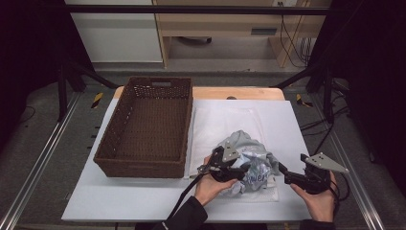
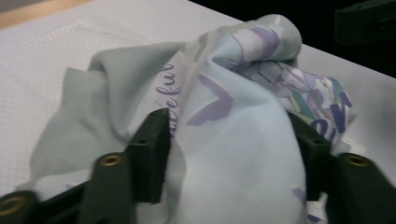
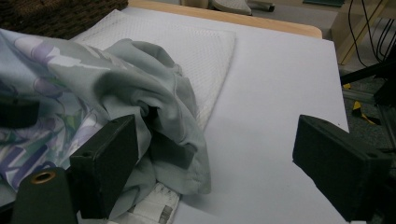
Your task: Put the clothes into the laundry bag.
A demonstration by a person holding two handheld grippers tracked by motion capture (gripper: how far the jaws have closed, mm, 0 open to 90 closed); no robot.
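Note:
A crumpled pale grey-blue garment (image 1: 249, 152) with purple print lies heaped on a white textured cloth (image 1: 222, 120) near the table's front. My left gripper (image 1: 241, 171) is low against the heap's left side. In the left gripper view its jaws (image 2: 226, 122) stand wide apart, and a bulge of the garment (image 2: 233, 154) fills the gap between them. My right gripper (image 1: 291, 163) rests to the right of the heap, open. In the right gripper view its jaws (image 3: 217, 128) are spread, the left one next to the garment's grey edge (image 3: 163, 107), with bare table between them.
A brown wicker basket (image 1: 143, 166) stands left of the cloth, with nothing visible inside. The white table board (image 1: 287, 120) runs to a wooden edge at the back. Black frame posts and cables stand at both sides beyond the table.

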